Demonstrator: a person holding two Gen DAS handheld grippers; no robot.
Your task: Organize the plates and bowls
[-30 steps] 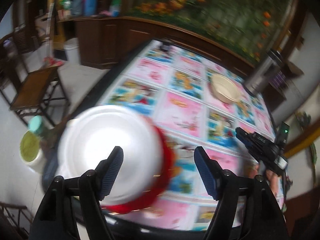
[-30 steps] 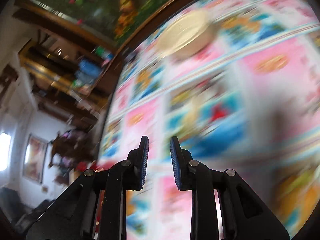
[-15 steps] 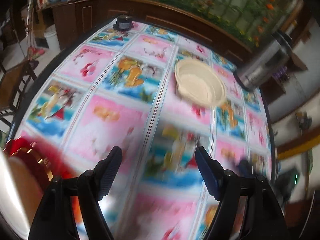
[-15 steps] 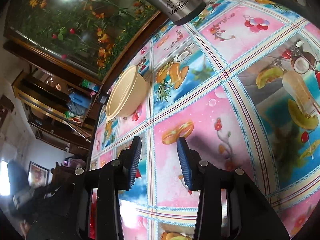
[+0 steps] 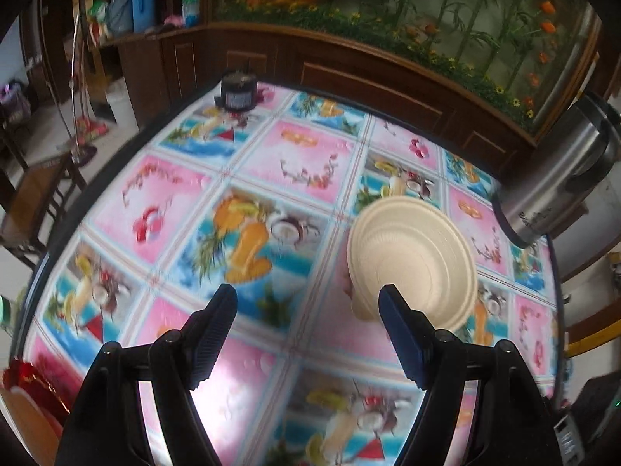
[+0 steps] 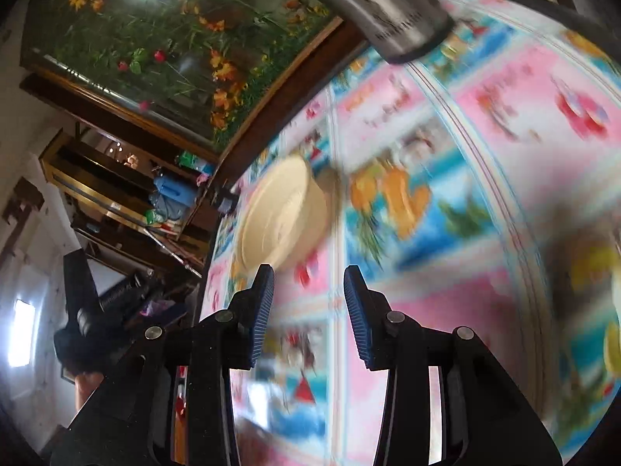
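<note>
since the earlier frame the left gripper (image 5: pixel 308 330) has swung away from the white plate on its red stack (image 5: pixel 29 392), now only a sliver at the table's near left edge, and faces the cream bowl (image 5: pixel 413 262). its fingers stand wide apart, empty. the bowl lies ahead and to the right of them, just behind the right fingertip, on the table (image 5: pixel 163 190) toward its far right edge beside the steel flask (image 5: pixel 559 178). the right gripper (image 6: pixel 308 303) has opened partway, nothing between its fingers; the bowl sits ahead-left. the left looks nearer. one bowl, one stack, one flask, one dark jar (image 5: pixel 237 91).
</note>
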